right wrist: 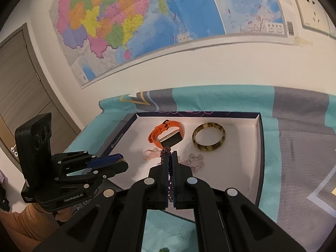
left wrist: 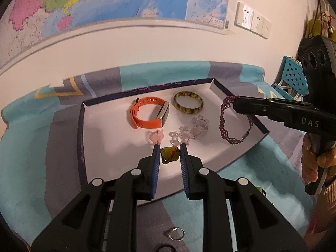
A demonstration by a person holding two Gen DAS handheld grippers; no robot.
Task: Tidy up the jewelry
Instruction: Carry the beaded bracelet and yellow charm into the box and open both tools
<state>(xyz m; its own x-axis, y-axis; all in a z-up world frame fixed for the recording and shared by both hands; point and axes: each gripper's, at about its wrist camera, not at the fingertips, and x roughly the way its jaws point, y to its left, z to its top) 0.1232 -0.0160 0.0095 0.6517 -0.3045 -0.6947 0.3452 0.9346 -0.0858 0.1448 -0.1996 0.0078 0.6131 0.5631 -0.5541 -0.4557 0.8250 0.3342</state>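
Observation:
A shallow white tray (left wrist: 105, 130) with a dark rim lies on a patterned cloth. In it are an orange watch (left wrist: 147, 115), a mottled bangle (left wrist: 188, 104), a clear bead bracelet (left wrist: 192, 131) and a small pink piece (left wrist: 156, 137). My left gripper (left wrist: 170, 150) holds a small yellow-green trinket (left wrist: 169, 154) between its blue pads, low over the tray's front. My right gripper (right wrist: 170, 156) is shut on a purple bead bracelet (left wrist: 225, 124), which hangs over the tray's right side. The tray (right wrist: 231, 168), watch (right wrist: 166, 134) and bangle (right wrist: 209, 139) also show in the right wrist view.
A silver ring (left wrist: 175, 233) lies on the cloth (left wrist: 31, 168) in front of the tray. A small green item (left wrist: 260, 189) sits by the tray's front right corner. A blue perforated basket (left wrist: 292, 77) stands at the right. A wall with a map (right wrist: 147, 21) is behind.

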